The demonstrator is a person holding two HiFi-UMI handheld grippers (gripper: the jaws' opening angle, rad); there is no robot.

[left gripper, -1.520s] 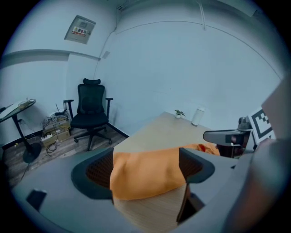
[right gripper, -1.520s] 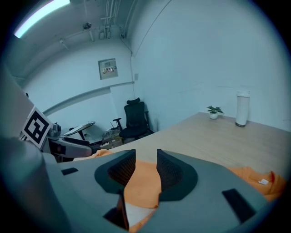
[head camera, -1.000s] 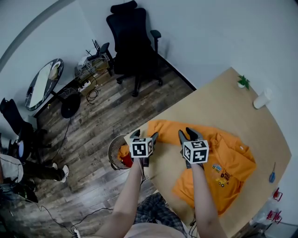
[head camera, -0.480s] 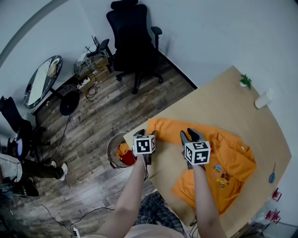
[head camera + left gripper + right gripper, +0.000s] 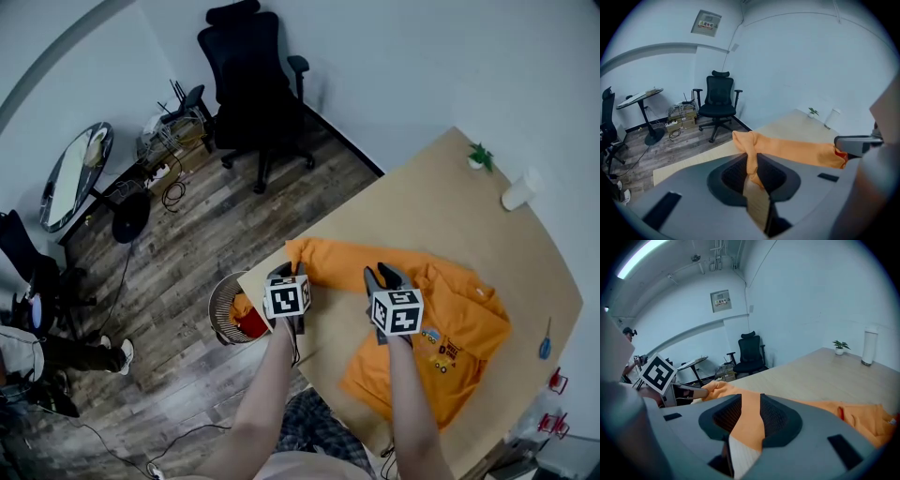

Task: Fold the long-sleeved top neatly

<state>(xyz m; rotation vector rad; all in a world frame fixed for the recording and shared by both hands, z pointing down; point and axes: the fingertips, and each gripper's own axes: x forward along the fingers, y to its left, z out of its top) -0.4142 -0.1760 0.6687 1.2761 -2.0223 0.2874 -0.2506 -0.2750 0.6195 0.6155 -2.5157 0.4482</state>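
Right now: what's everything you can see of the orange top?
The orange top is soft, long-sleeved fabric with a small printed graphic on the chest. It lies face up and rumpled on the wooden table. One sleeve stretches toward the table's corner. The left gripper, whose jaws have just been closing, pinches the sleeve's end. The right gripper is shut on the sleeve further along.

- My long-sleeved top (image 5: 459, 319) was bright orange, with a small row of printed pictures (image 5: 442, 345) on the chest and red inside the collar (image 5: 482, 293).
- It lay spread on the table (image 5: 450, 197), slightly rumpled, its body toward my right.
- One sleeve (image 5: 328, 258) stretched left to the table's edge. Its bunched end sat between the jaws of my left gripper (image 5: 284, 273), which had just been closing on it, and my right gripper (image 5: 384, 277) pinched the sleeve further along.
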